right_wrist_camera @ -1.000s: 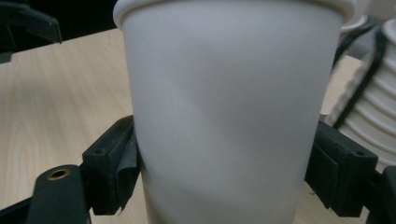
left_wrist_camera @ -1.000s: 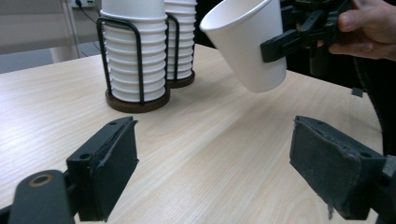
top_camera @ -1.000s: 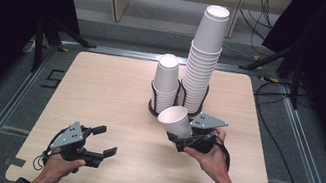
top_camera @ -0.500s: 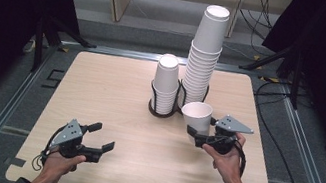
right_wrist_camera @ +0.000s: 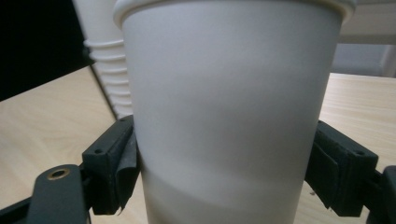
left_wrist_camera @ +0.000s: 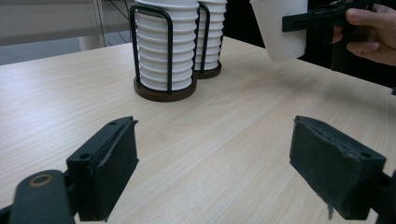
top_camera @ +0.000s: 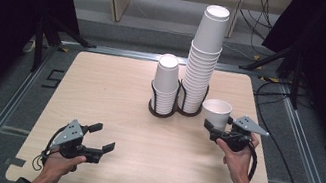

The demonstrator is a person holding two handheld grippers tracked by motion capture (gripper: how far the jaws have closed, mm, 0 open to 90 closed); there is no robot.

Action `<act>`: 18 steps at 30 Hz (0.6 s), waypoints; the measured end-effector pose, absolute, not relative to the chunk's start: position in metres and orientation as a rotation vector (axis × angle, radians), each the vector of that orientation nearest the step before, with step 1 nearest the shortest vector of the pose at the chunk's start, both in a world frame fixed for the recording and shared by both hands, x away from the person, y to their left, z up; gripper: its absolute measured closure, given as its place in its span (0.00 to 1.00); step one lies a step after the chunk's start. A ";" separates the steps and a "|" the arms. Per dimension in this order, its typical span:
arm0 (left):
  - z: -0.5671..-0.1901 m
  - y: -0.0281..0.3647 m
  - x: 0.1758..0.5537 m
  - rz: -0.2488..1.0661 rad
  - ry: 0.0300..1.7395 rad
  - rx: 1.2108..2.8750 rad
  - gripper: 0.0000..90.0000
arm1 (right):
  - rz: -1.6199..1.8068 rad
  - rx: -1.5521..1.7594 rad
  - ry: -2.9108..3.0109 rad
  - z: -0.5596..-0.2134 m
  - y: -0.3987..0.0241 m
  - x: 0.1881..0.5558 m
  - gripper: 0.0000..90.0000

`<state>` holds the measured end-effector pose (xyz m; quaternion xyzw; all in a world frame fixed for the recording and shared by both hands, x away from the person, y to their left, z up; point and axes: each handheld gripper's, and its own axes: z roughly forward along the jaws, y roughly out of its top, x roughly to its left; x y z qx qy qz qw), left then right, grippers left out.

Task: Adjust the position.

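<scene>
While left hand-held gripper [top_camera: 101, 137] rests spread, empty, right hand-held gripper [top_camera: 211, 128] clamps upright paper cup [top_camera: 216, 113] beside stacks.

Bare table [top_camera: 114, 98] lies open ahead of my left gripper [top_camera: 99, 141]; the two cup stacks [top_camera: 185, 83] block the far middle.

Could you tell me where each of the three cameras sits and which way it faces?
High view: fixed above the person's side of the table, looking forward and down; both forearms come in from below, left gripper open, right gripper shut on an upright cup.
Left gripper view: rides low on the left gripper, looking across the table between its jaws at the two stacks.
Right gripper view: rides on the right gripper, close on the cup.
Shared: the high view and the left gripper view both show the short stack, the tall stack and the right hand.
</scene>
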<state>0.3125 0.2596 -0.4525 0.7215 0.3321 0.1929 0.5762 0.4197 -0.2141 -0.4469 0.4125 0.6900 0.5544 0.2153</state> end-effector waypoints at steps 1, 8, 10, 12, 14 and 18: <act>-0.453 0.260 0.313 0.452 0.776 1.689 0.16 | 1.530 1.172 1.888 -0.448 -0.216 0.421 0.22; -0.453 0.259 0.313 0.451 0.776 1.689 0.16 | 1.522 1.186 1.812 -0.454 -0.231 0.432 0.22; -0.453 0.259 0.313 0.451 0.774 1.689 0.16 | 1.499 1.182 1.807 -0.456 -0.231 0.434 0.22; -0.453 0.259 0.312 0.451 0.775 1.690 0.16 | 1.469 1.190 1.814 -0.457 -0.231 0.436 0.22; -0.453 0.259 0.312 0.449 0.773 1.691 0.16 | 1.484 1.184 1.815 -0.459 -0.230 0.438 0.22; -0.453 0.259 0.312 0.452 0.773 1.692 0.16 | 1.477 1.204 1.815 -0.462 -0.227 0.442 0.22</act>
